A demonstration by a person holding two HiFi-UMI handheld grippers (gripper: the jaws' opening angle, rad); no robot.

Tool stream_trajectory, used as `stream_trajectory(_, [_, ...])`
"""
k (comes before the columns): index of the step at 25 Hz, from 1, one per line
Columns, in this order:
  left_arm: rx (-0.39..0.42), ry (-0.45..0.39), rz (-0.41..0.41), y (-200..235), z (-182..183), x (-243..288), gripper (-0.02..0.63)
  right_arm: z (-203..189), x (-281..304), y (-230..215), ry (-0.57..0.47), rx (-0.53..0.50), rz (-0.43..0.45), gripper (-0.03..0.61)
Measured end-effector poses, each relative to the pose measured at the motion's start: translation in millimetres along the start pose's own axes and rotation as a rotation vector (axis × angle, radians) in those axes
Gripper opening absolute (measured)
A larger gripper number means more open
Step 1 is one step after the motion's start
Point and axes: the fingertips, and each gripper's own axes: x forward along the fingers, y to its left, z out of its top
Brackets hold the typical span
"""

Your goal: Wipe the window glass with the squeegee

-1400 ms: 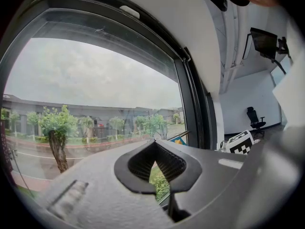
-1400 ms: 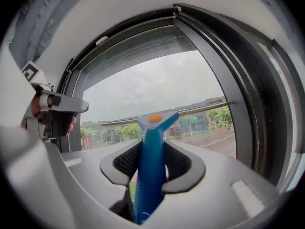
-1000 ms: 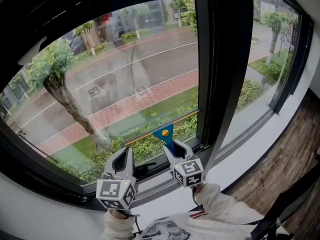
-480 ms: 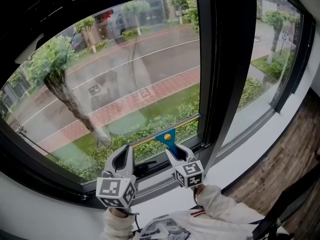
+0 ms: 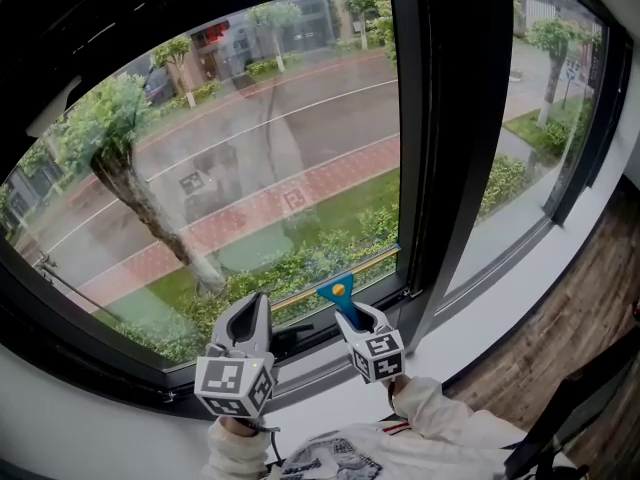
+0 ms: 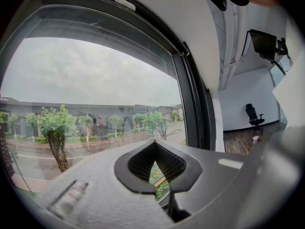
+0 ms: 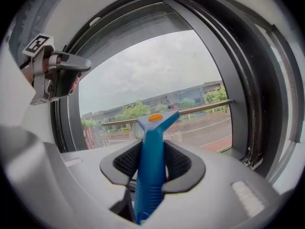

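The squeegee has a blue handle with an orange dot and a thin brass-edged blade. The blade lies against the window glass low down, just above the bottom frame. My right gripper is shut on the handle from below. In the right gripper view the handle stands upright between the pads and the blade runs across the pane. My left gripper hovers beside it to the left, shut with nothing in it; its pads meet, facing the glass. That gripper also shows in the right gripper view.
A thick black mullion rises just right of the squeegee, with a second pane beyond it. The black bottom frame and white sill run under the glass. Wooden floor lies to the right.
The right gripper has drawn the squeegee down the glass, from mid-low on the pane to just above the bottom frame. The left gripper has stayed put.
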Motion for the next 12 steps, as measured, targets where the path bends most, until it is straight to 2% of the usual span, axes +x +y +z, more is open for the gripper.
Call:
stream_trajectory(5, [-0.002,0.012,-0.003,-2,-4,4,0.0,-31,5,-7,0.066,0.01,-0.01,0.138])
stream_trajectory(12, [-0.002,0.02,0.0,-3,-7,6,0.0,-53,10,-10,0.118,0.01,-0.017,0.138])
